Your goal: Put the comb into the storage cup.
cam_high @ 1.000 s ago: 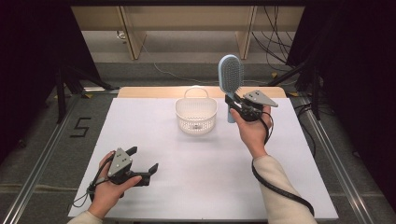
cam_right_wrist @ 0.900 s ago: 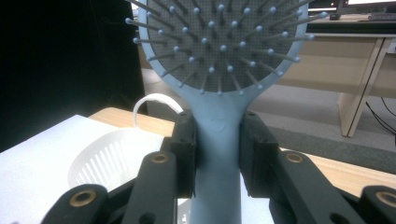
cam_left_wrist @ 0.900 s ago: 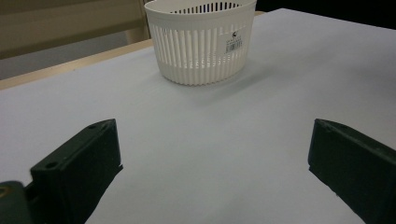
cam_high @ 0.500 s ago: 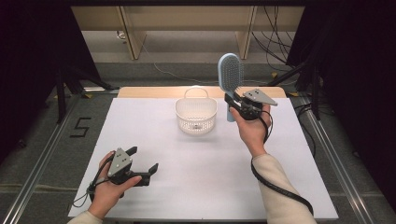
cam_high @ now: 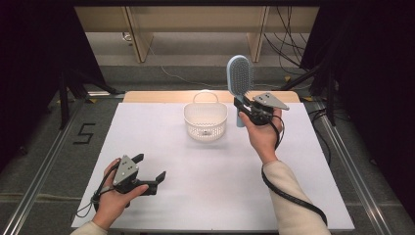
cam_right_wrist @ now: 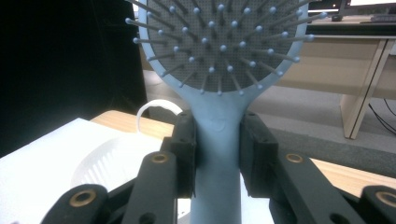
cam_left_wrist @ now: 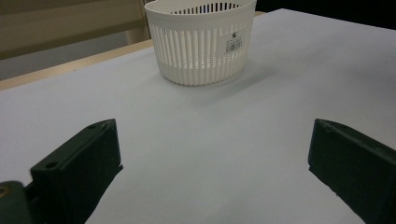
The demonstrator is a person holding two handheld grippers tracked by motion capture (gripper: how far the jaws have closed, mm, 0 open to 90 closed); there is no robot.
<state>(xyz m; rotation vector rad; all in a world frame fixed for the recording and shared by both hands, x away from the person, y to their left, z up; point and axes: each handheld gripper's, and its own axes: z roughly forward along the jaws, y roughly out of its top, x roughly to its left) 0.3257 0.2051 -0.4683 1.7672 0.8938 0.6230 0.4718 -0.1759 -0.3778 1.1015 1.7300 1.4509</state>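
Nothing has changed over the last second: both hands sit where they were and the hairbrush [cam_high: 240, 78] stands at the same spot and angle as in the earlier high views. My read is a pause mid-carry, brush lifted but not yet moved over the basket [cam_high: 205, 122].

The right gripper [cam_high: 243, 108] clamps the brush handle, jaws pressed on either side of it just under the head, as the right gripper view shows plainly. The brush is held upright in the air just right of the basket, head up, bristle face toward the person. The left gripper [cam_high: 149, 171] rests low at the near left of the table [cam_high: 303, 196], jaws spread wide with nothing between them, well apart from the basket.

The hairbrush [cam_right_wrist: 219, 84] is pale blue matte plastic: oval paddle head, dark grey cushion pad, thin pins with small ball tips, smooth flat handle. It looks rigid and a bit slick, so it could pivot in the grip if swung.

The basket [cam_left_wrist: 201, 42] is white plastic with vertical slotted walls, a thin hoop handle at the back and a small barcode sticker on its side. It looks light, and a nudge may slide it. The table top is plain smooth white with a wood edge at the far side.
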